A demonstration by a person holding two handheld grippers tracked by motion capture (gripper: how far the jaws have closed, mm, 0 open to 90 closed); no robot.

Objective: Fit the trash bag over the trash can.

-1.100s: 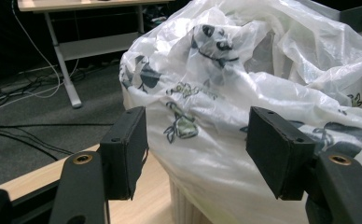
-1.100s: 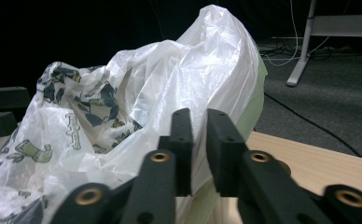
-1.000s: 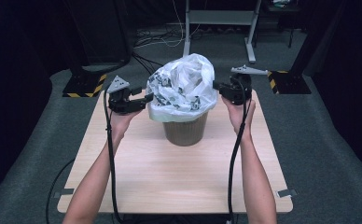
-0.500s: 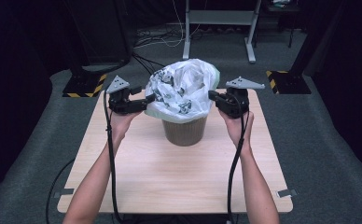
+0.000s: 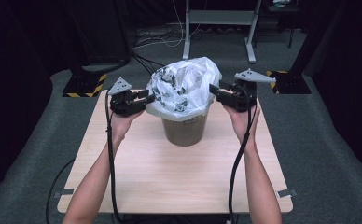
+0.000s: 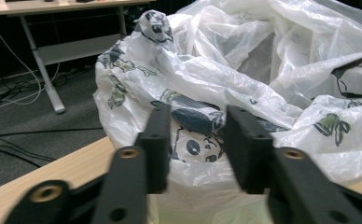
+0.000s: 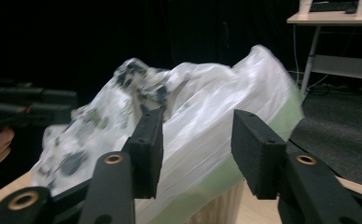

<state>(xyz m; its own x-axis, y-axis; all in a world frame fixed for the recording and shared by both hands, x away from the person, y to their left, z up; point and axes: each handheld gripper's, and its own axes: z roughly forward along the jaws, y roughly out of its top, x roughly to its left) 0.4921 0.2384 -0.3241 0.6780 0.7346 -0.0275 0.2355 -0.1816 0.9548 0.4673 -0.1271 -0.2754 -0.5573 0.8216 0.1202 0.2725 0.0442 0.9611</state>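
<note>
A white plastic bag (image 5: 184, 88) with dark printed figures lines a brown round bin (image 5: 184, 130) in the middle of the wooden table (image 5: 170, 186), its top puffed up above the rim. My left gripper (image 5: 150, 98) is at the bag's left edge. In the left gripper view its jaws (image 6: 198, 135) have just been closing, with a printed fold of the bag (image 6: 263, 70) showing in the gap; I see no pinch. My right gripper (image 5: 214, 91) is at the bag's right side. Its jaws (image 7: 198, 140) have just been opening and stand apart in front of the bag (image 7: 207, 107).
A metal table frame (image 5: 219, 18) and cables lie on the grey floor behind. Two black stands with yellow-black striped feet (image 5: 83, 86) flank the table's far corners. Bare tabletop runs from the bin to the near edge, between the person's forearms.
The right gripper has shifted a little along the bag's right side and its jaws have opened, letting go of the film. The left gripper stays put with its jaws narrower.
</note>
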